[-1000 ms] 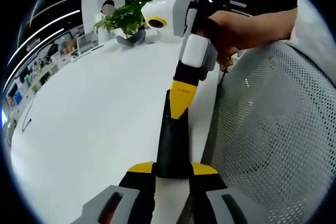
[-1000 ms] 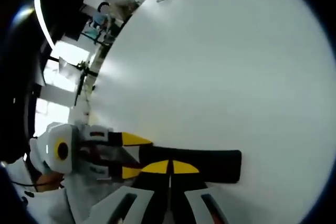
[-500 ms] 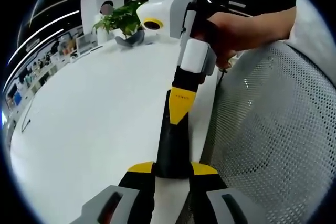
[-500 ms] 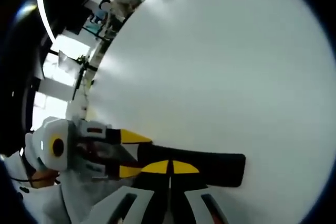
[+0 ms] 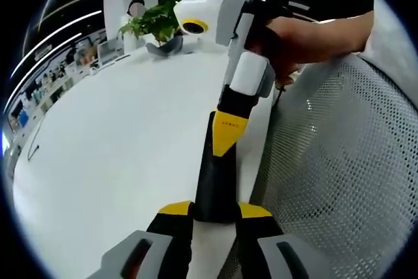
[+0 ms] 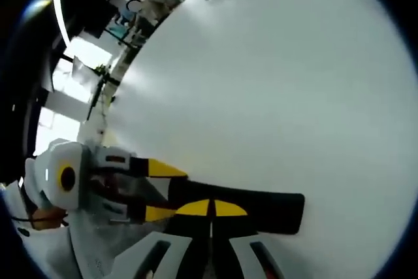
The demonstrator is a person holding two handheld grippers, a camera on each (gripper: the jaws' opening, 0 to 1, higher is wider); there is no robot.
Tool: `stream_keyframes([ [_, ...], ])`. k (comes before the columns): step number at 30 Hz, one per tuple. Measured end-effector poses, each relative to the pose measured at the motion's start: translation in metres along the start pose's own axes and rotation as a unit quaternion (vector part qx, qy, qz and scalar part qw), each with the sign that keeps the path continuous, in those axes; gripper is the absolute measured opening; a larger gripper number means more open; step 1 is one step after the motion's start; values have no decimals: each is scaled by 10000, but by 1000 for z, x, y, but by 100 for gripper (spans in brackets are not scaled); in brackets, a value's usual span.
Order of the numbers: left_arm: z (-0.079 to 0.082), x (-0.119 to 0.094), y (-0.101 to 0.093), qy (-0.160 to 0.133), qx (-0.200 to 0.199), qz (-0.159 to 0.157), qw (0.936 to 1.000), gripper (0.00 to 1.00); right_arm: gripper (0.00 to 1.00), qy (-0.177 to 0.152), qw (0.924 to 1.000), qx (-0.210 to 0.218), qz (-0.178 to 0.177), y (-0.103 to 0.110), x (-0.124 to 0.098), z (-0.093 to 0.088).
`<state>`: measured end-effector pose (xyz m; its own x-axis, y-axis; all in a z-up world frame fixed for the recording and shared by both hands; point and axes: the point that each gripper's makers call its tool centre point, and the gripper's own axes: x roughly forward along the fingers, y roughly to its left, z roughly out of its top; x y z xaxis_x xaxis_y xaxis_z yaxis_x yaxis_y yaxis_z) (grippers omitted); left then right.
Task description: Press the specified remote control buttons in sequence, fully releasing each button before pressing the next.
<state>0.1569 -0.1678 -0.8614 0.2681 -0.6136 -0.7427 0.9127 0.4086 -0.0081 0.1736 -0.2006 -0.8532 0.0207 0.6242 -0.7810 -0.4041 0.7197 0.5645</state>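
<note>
— What holds the remote control?
— The left gripper pinches its near end; the slim black bar runs lengthwise along the smooth white table edge, beside a mesh chair.
— And the right gripper?
— Yellow tips pressed together on it.

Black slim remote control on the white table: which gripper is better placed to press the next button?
Right. The right gripper, jaws shut, has its tips over the black slim remote control. The left gripper is clamped around the remote's end, steadying it.

1 remote, 2 grippers, 1 table, 1 plant, 1 mesh chair
</note>
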Motion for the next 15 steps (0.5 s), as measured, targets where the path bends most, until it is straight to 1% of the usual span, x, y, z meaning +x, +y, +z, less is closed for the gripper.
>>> stream_keyframes([
  [4,1,2,0,22,-9,25,10000,25,0,6,10000,22,35,1,-1,0],
  [8,1,1,0,8,20,21,10000,24,0,45,9997,-233,-71,4,-1,0],
  [10,1,1,-1,7,55,7,10000,24,0,20,9996,-275,-52,4,-1,1],
  [12,1,1,-1,-1,55,5,10000,24,0,-47,9997,-246,39,6,-2,3],
  [15,1,1,-1,1,63,1,10000,24,0,-102,9995,-309,31,7,-2,6],
])
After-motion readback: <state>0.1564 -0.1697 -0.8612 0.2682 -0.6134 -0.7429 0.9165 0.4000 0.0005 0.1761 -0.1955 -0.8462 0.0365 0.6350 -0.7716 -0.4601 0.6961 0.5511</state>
